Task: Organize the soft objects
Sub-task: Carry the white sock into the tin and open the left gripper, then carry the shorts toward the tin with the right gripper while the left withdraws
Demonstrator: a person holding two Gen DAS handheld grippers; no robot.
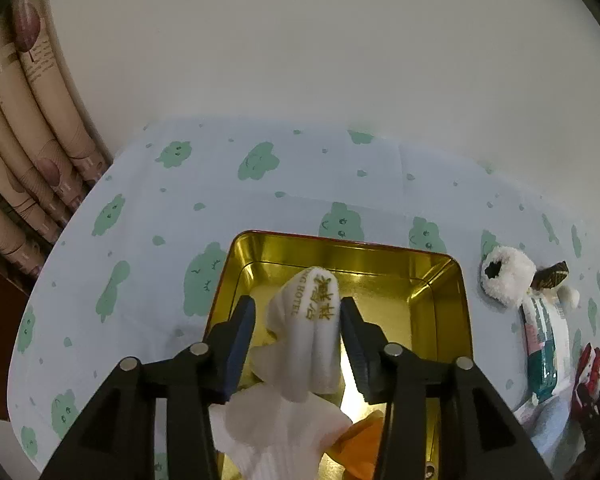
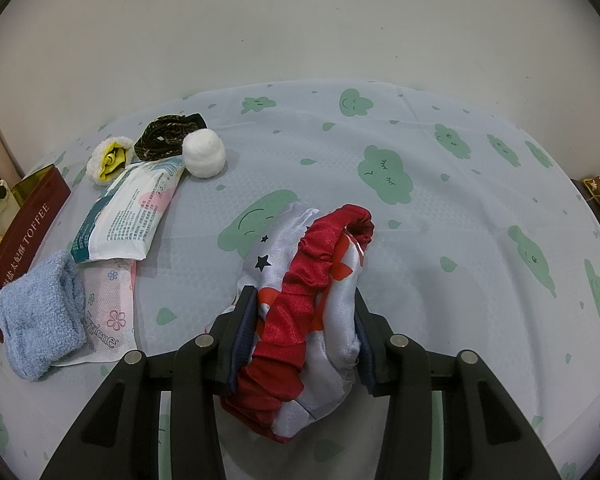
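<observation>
Stowing step: left gripper [image 1: 298, 336] fingers spread around hotel slipper [image 1: 310, 328] over toffee tin [image 1: 340, 248]; right gripper [image 2: 306, 344] fingers pinching red-and-white satin scrunchie [image 2: 312, 300], likely binned next.

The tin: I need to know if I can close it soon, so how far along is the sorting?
Early on. The white slipper and an orange item lie in the gold tin, with the left gripper open around the slipper. The right gripper holds the red and silver cloth. Left on the table: blue towel, tissue pack, cotton ball, patterned band.
</observation>
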